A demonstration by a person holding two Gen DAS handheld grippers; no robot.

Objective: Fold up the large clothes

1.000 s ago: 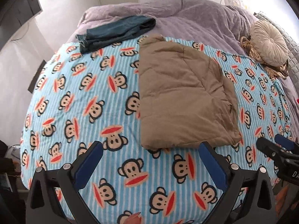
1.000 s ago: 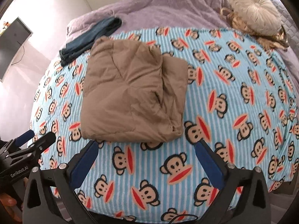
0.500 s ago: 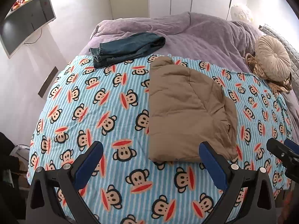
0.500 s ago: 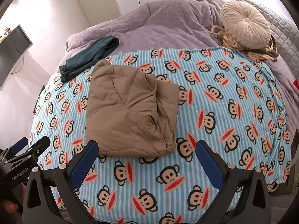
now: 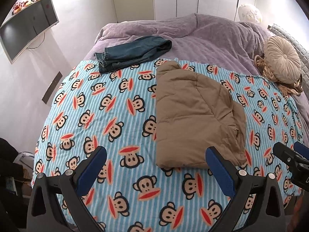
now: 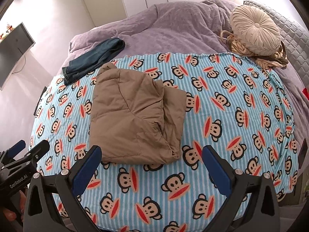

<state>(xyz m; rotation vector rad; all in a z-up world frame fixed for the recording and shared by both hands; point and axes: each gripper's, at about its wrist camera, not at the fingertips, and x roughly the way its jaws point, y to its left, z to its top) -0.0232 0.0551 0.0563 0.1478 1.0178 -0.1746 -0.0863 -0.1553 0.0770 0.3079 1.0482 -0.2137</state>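
Nearest in each wrist view are its own tongs: the left tongs and the right tongs both stand spread wide with nothing between the blue pads, held above the near edge of the bed and clear of the cloth. Just beyond them the tan padded jacket lies on the monkey-print blanket, a little toward the left of the bed's middle, already doubled into a thick, roughly square bundle with one layer peeking out along its right side.

Judging by that, the folding of this garment looks finished or nearly so, and the step in hand seems to be a pause between garments. The next move probably calls for either tidying that protruding right layer or reaching to the far left corner of the blanket, where a pair of dark jeans lies, part on the blanket and part on the purple duvet. They already look loosely folded.

The right view shows the overlapping flap and the jacket's right edge plainly, along with the round cushion near the far right corner. The left view shows more of the bare left half of the blanket and the wall-mounted screen.
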